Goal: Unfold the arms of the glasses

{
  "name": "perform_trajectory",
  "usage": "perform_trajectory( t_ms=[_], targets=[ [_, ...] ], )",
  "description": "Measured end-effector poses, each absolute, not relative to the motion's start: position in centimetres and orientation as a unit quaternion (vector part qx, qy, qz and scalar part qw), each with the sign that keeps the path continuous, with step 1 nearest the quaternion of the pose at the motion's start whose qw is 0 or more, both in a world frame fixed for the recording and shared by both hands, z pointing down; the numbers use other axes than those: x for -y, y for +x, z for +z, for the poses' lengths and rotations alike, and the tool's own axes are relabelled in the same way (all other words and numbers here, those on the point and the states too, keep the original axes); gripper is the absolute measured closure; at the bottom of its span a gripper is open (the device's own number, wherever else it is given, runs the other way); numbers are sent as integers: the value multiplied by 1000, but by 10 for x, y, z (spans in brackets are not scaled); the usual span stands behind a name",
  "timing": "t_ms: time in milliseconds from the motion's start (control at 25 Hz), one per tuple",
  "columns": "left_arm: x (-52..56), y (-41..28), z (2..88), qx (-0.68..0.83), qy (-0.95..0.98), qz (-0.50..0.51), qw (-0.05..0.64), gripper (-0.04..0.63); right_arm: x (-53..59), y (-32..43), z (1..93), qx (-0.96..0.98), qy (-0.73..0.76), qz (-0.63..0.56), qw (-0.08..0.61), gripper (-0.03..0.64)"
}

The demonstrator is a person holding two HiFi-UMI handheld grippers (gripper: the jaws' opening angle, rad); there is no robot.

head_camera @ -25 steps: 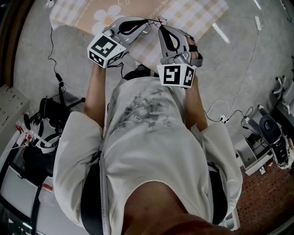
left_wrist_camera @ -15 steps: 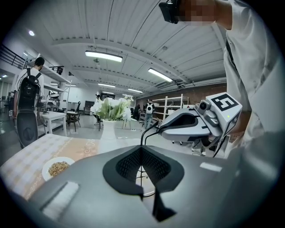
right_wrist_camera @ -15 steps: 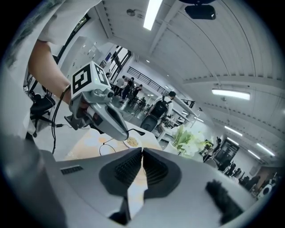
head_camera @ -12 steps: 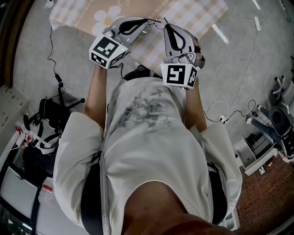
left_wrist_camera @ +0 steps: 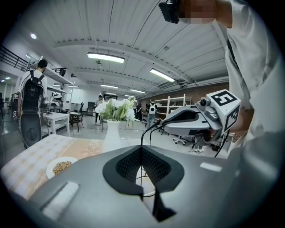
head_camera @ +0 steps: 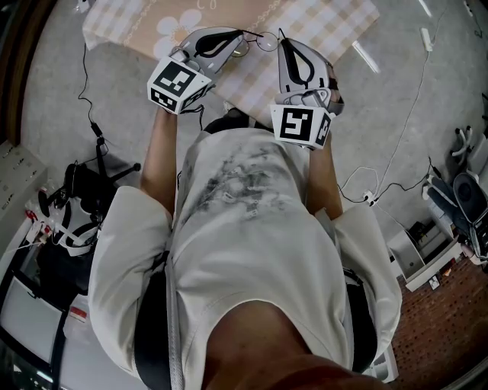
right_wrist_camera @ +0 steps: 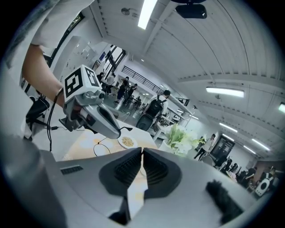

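The thin wire glasses [head_camera: 264, 39] hang in the air between my two grippers, above the checked tablecloth [head_camera: 335, 23]. My left gripper [head_camera: 244, 34] is shut on one thin black arm of the glasses [left_wrist_camera: 149, 130], which rises from its pads toward the tip of my right gripper [left_wrist_camera: 163, 124]. My right gripper [head_camera: 280, 36] is shut on the other end of the glasses. In the right gripper view a round lens rim [right_wrist_camera: 101, 148] dangles below the tip of the left gripper [right_wrist_camera: 118, 132]. The right jaws stand almost together.
A small plate of food [left_wrist_camera: 60, 165] lies on the cloth, and a vase of white flowers [left_wrist_camera: 116, 111] stands beyond it. Cables and equipment lie on the floor [head_camera: 427, 221] around the person. People stand far off in the hall.
My right gripper has swung to the right, away from the left one, and a round lens now shows between the two tips. The left gripper has barely moved.
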State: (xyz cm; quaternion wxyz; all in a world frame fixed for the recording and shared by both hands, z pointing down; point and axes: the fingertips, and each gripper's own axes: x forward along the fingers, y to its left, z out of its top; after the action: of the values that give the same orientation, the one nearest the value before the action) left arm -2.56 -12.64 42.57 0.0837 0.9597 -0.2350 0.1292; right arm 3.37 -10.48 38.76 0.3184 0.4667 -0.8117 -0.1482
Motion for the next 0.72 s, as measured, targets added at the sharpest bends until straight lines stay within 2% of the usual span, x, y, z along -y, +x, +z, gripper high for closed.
perform_trajectory(
  t_ms=[720],
  targets=[
    [132, -33, 422, 249, 958, 118, 83, 586, 107, 48, 378, 801, 494, -138, 311, 592]
  ],
)
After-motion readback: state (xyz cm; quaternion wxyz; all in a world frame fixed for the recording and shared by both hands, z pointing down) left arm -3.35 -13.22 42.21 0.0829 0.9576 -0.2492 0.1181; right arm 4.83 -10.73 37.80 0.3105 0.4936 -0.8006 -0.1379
